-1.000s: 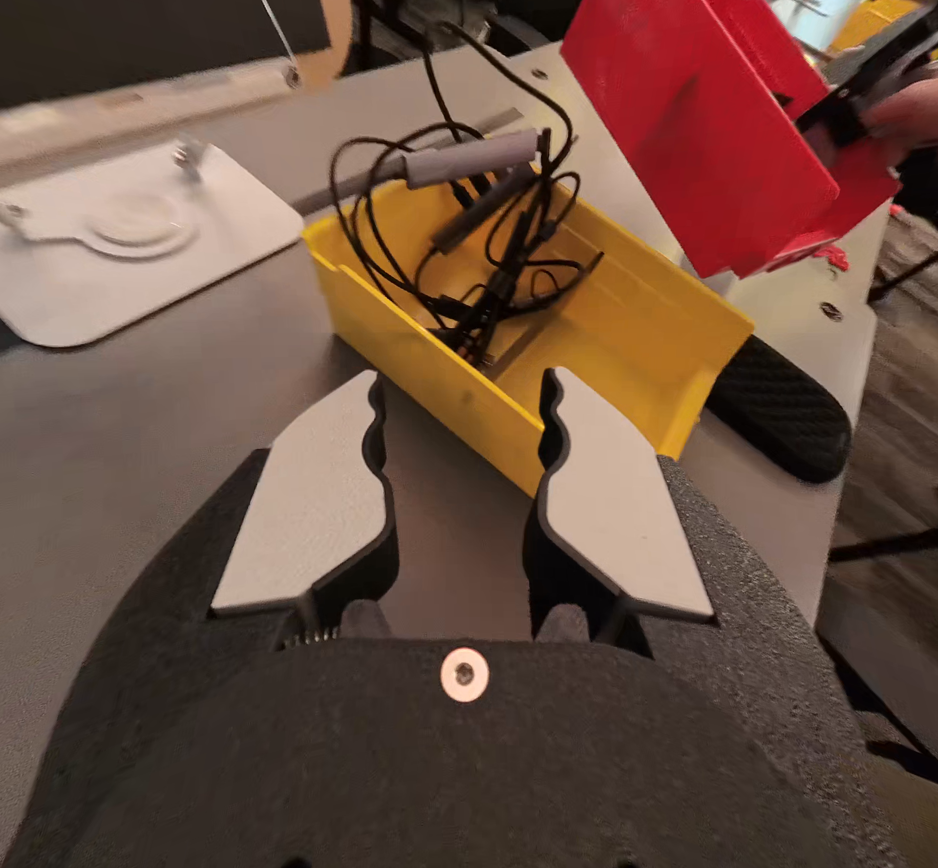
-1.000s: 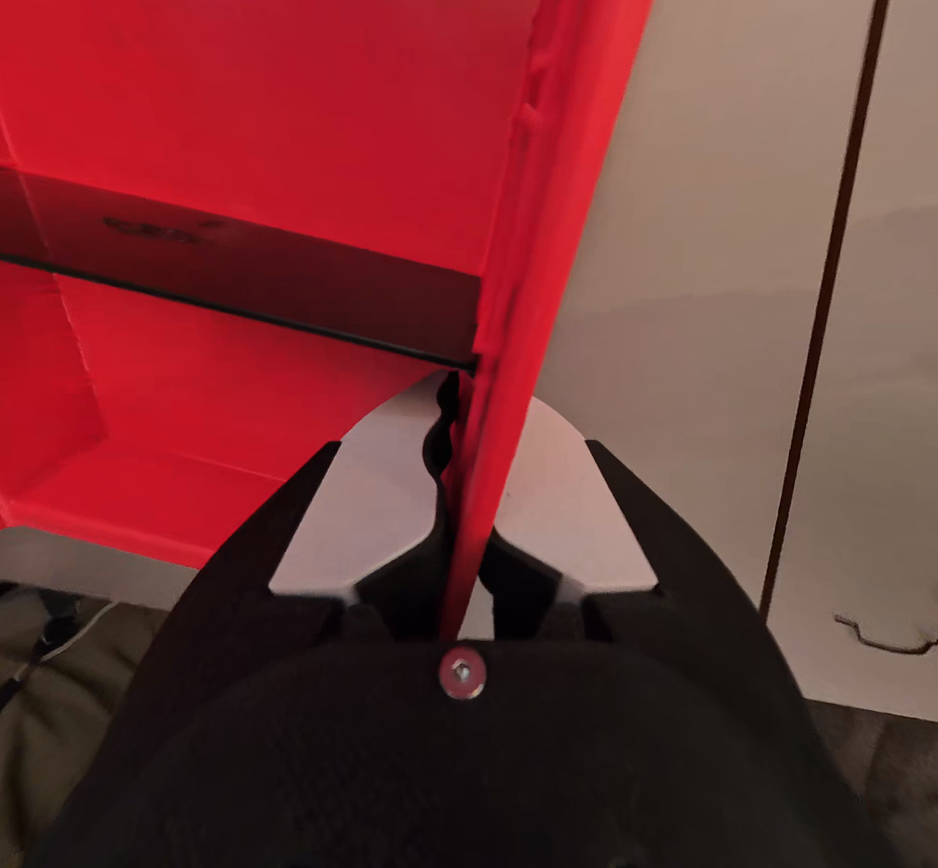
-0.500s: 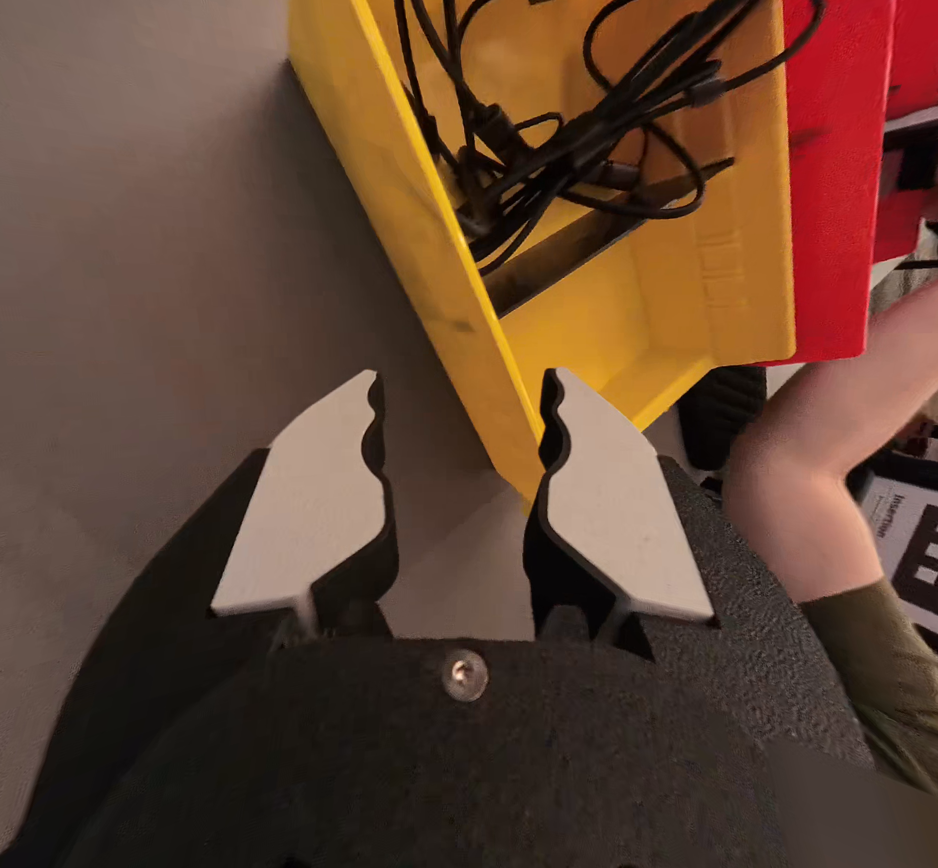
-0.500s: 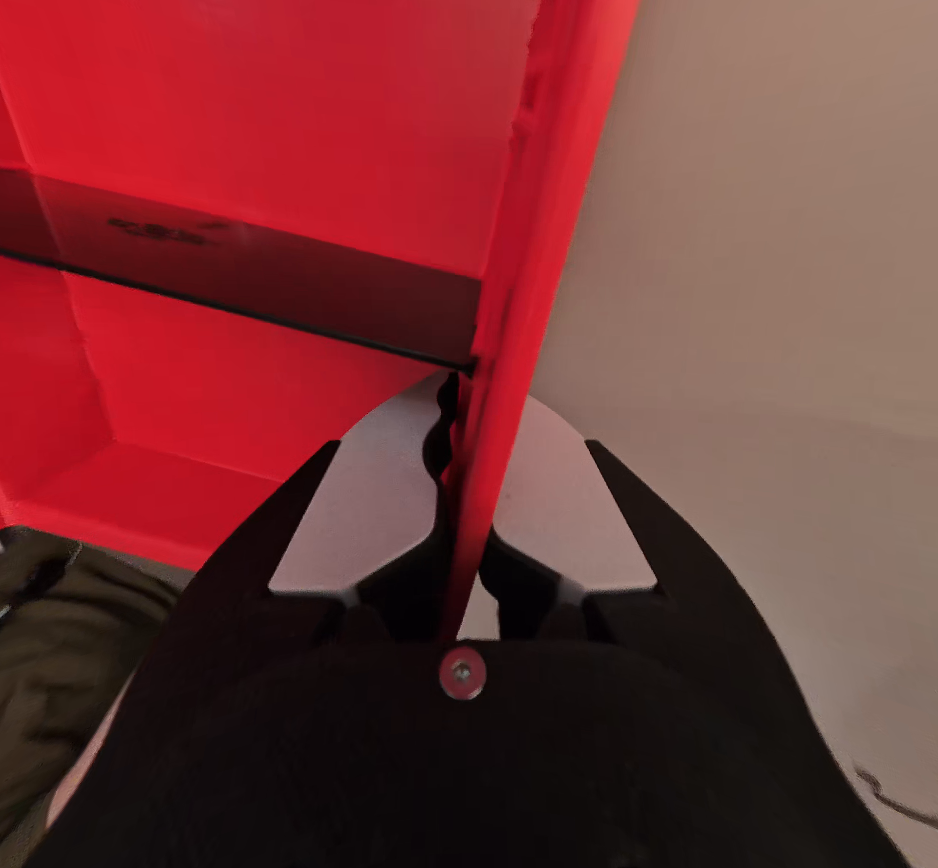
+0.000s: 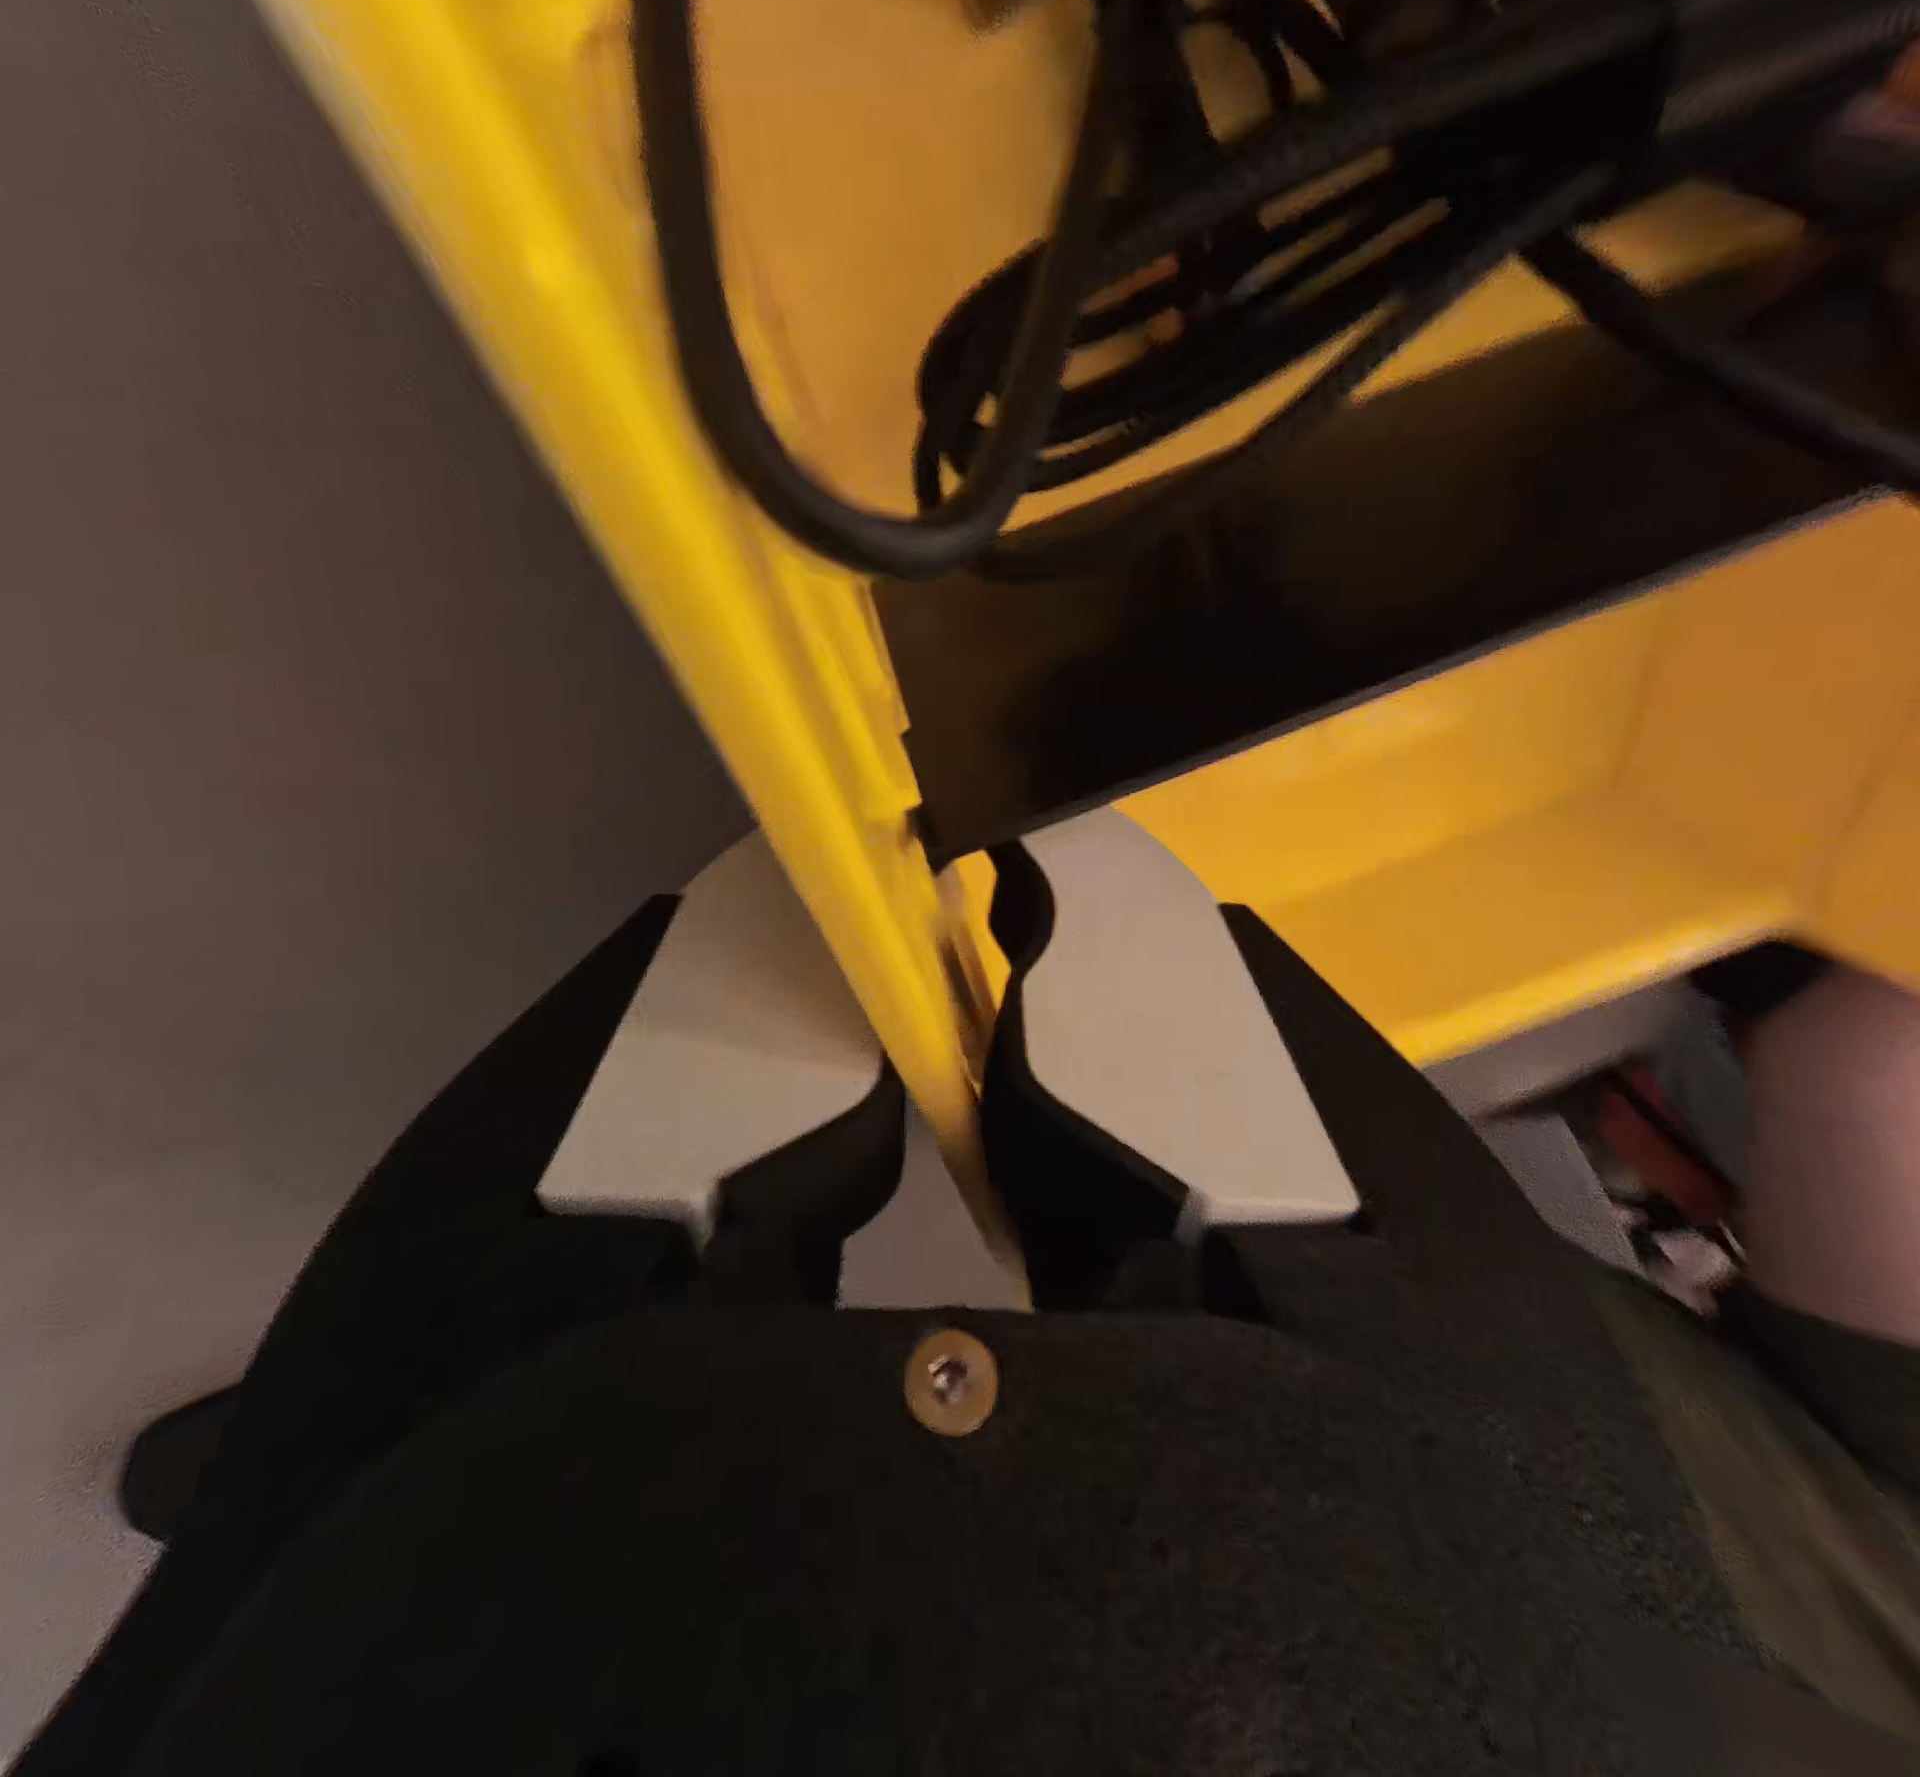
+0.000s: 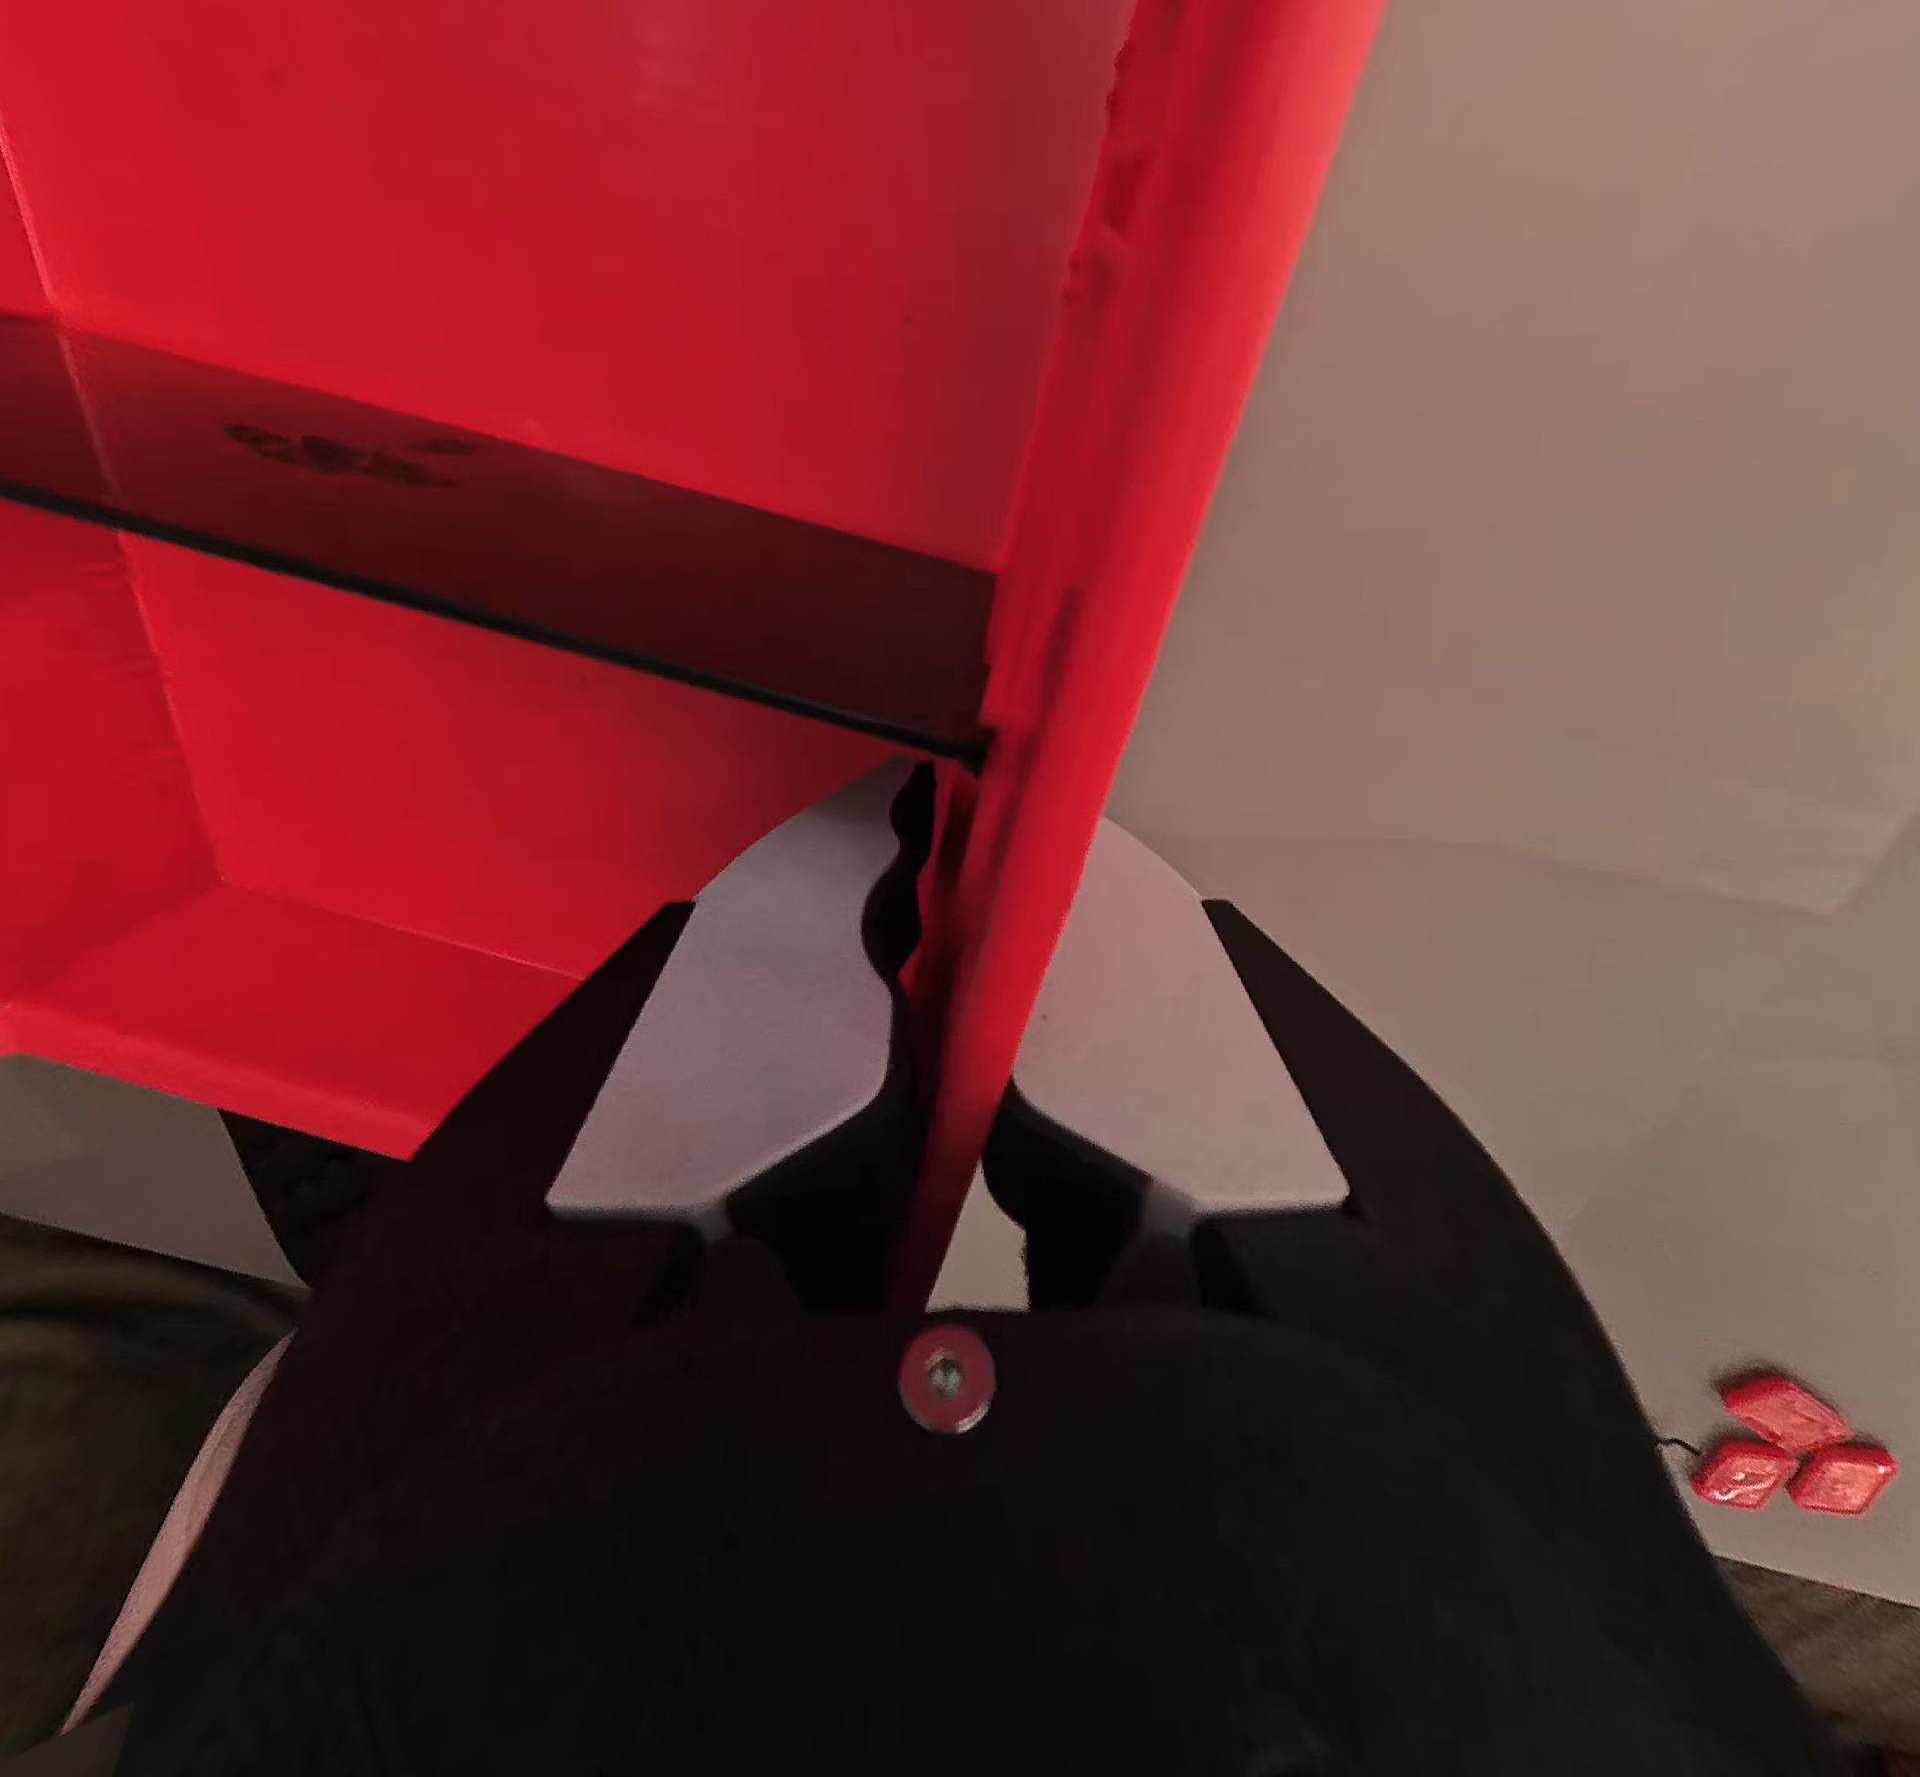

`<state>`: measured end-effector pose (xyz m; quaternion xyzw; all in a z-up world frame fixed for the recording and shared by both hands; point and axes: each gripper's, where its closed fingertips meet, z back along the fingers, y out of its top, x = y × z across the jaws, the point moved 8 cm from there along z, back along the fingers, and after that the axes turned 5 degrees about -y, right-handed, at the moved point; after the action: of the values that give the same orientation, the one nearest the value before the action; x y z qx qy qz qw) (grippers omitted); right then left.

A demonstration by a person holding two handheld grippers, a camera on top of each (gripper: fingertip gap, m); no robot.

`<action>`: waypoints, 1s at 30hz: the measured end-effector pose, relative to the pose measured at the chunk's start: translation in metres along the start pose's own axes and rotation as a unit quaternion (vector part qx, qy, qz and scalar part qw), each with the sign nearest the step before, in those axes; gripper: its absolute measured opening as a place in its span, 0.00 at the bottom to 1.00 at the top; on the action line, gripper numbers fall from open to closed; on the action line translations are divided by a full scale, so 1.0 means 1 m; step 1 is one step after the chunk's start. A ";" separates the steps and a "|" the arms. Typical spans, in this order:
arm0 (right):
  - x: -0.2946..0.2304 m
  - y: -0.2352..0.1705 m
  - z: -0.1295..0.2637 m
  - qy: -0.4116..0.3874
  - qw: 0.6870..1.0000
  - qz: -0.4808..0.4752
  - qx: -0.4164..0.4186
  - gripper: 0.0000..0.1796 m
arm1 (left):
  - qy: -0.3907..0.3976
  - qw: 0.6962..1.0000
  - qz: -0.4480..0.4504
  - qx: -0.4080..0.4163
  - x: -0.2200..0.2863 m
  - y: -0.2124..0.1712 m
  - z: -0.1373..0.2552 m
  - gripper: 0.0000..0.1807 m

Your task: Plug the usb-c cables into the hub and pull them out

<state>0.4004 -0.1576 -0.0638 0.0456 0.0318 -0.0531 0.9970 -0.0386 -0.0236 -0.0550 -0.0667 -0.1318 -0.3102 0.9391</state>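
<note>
In the left wrist view my left gripper [image 5: 961, 906] is shut on the side wall of a yellow bin [image 5: 582, 200]. The bin holds a tangle of black usb-c cables [image 5: 1039, 356] and a dark hub body [image 5: 1507, 86], blurred, at the top right. A black divider [image 5: 1299, 647] crosses the bin. In the right wrist view my right gripper [image 6: 961, 854] is shut on the side wall of a red bin [image 6: 1164, 356], which looks empty and has a black divider [image 6: 520, 543] across it.
The grey table top [image 5: 260, 584] lies left of the yellow bin and also shows right of the red bin [image 6: 1558, 480]. Three small red pieces [image 6: 1792, 1457] lie on the table near its edge. A person's arm [image 5: 1829, 1156] shows at the right. One gripper's finger ends stand about 45 cm off the other's.
My left gripper moved forward onto the yellow bin's wall and shut on it; it was open before. My right gripper keeps its hold on the red bin, which has come lower toward the table.
</note>
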 end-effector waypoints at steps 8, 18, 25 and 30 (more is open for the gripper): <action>-0.020 0.016 -0.003 0.003 1.000 0.022 -0.008 0.04 | 0.038 0.999 0.015 0.008 -0.076 -0.007 0.024 0.02; -0.102 0.055 -0.012 0.011 0.996 0.070 -0.060 0.04 | 0.036 0.990 0.127 0.053 -0.212 -0.092 0.064 0.01; -0.145 0.063 -0.016 0.014 0.993 0.090 -0.079 0.04 | 0.029 0.978 0.196 0.067 -0.260 -0.127 0.077 0.02; -0.144 0.062 -0.017 0.026 0.996 0.040 -0.078 0.03 | 0.031 0.978 0.194 0.071 -0.261 -0.124 0.078 0.02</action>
<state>0.2637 -0.0797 -0.0658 -0.0301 0.0600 -0.0097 0.9977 -0.3302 0.0411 -0.0507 -0.0146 -0.1083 -0.1135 0.9875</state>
